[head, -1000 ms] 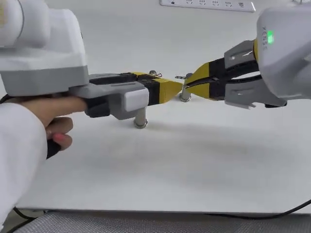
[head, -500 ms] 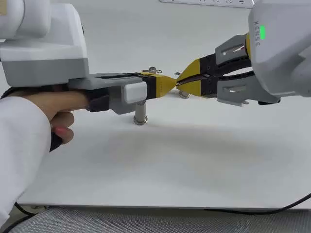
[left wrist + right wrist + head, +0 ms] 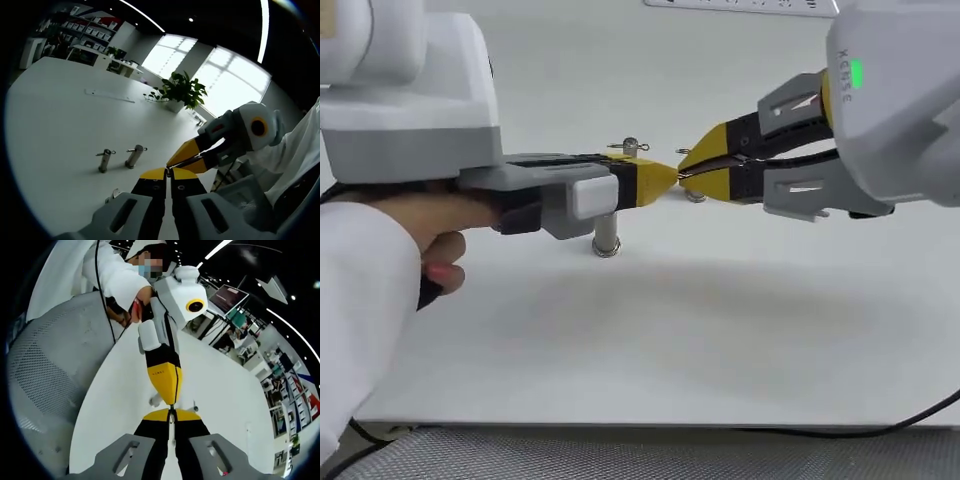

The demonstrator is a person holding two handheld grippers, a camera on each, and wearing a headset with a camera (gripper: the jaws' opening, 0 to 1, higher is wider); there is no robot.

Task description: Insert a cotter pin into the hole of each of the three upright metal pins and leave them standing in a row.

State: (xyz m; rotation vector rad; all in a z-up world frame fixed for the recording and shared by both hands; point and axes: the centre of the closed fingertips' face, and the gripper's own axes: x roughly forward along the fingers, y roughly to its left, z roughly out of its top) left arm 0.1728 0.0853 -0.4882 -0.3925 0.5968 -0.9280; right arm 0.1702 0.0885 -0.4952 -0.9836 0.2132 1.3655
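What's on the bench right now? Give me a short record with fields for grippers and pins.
left gripper: jaws shut, tip to tip with the right
right gripper: shut on a thin cotter pin
near metal pin: upright, under the left gripper
far metal pins: two, upright, apart; one carries a fitted cotter pin through its top
surface: white table

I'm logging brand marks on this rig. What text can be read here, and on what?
"XENSE", as best it reads, blurred: running vertically beside the green light on the right gripper's housing.
Small dark lettering on the left gripper's yellow jaw, right gripper view: too small to read.
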